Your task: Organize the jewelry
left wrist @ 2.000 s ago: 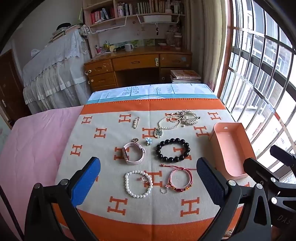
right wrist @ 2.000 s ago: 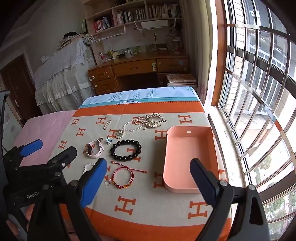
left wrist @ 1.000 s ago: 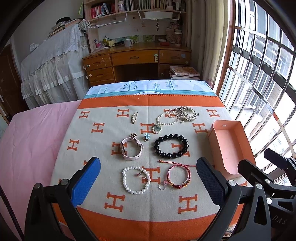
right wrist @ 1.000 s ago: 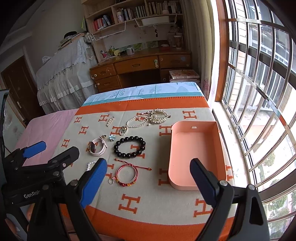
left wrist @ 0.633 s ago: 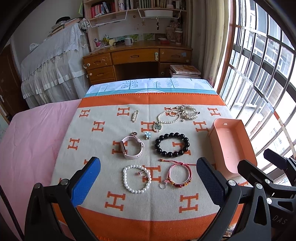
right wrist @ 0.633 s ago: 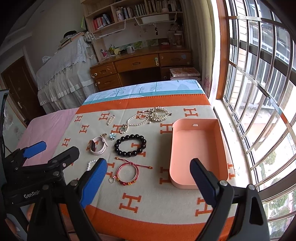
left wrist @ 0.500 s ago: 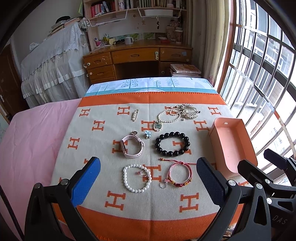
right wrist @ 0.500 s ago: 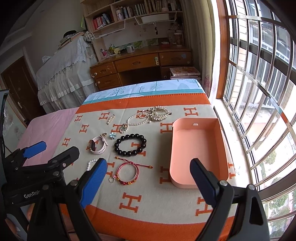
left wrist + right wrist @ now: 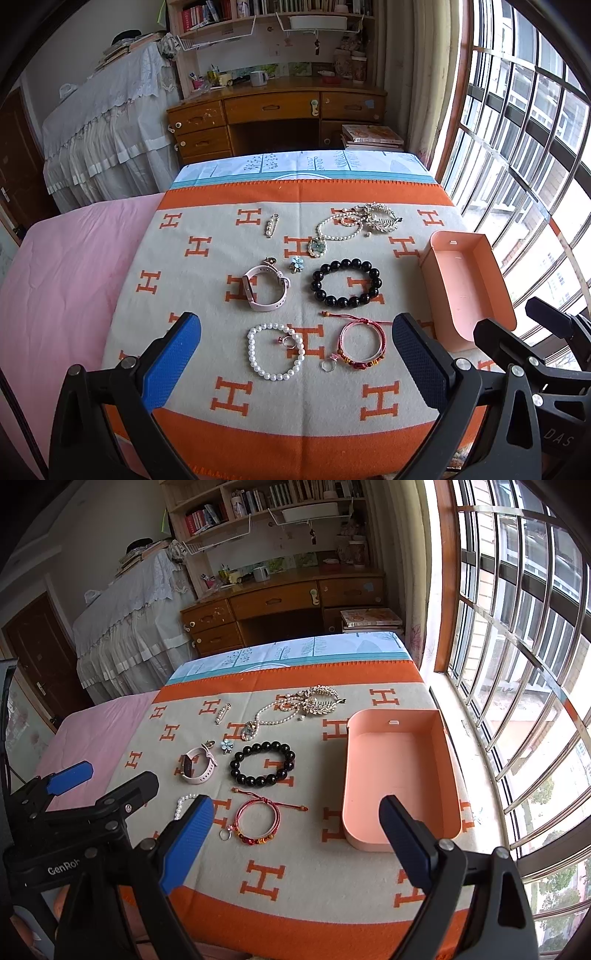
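Jewelry [image 9: 345, 283] lying ahead of both wide-spread grippers, left [image 9: 295, 354] and right [image 9: 295, 834], looks light, limp and slippery; pinch a bracelet's band.

A lived-in bedroom in a home. A bed [image 9: 66, 266] with a pink sheet fills the near ground; at the far wall stand a wooden desk [image 9: 273, 110] with drawers and bookshelves [image 9: 266, 11] above, and a barred window [image 9: 517, 627] runs along the right.
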The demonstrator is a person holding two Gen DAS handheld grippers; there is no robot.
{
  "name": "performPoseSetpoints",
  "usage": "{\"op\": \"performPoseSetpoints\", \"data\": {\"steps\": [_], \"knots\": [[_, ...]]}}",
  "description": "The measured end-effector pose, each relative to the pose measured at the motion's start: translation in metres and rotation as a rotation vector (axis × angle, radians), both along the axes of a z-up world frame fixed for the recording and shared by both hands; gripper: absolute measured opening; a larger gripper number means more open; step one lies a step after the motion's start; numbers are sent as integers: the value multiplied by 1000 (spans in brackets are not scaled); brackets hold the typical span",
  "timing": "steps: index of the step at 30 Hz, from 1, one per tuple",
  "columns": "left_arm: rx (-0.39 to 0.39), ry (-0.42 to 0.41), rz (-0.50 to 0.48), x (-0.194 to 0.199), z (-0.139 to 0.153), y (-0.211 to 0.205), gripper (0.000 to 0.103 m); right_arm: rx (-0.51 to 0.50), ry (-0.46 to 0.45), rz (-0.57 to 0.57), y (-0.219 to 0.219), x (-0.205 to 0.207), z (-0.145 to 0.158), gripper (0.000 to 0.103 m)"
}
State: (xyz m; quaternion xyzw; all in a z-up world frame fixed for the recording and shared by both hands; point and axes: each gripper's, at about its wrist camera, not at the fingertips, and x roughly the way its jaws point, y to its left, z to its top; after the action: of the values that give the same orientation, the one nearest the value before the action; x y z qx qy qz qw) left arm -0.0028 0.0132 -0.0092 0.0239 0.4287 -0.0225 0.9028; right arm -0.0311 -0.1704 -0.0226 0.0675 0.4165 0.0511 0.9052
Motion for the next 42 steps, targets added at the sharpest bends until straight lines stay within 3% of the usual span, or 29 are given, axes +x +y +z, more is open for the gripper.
{"op": "performPoseSetpoints", "data": {"steps": [29,36,42], "knots": [[-23,55,10,3,4,4,102,27,28,41,3,1,11,92],[-53,85,-8,19,4,8,102,12,35,72,2,16,15,92],[-85,143,-20,62,12,21,102,22,56,115,-4,49,24,92]]}}
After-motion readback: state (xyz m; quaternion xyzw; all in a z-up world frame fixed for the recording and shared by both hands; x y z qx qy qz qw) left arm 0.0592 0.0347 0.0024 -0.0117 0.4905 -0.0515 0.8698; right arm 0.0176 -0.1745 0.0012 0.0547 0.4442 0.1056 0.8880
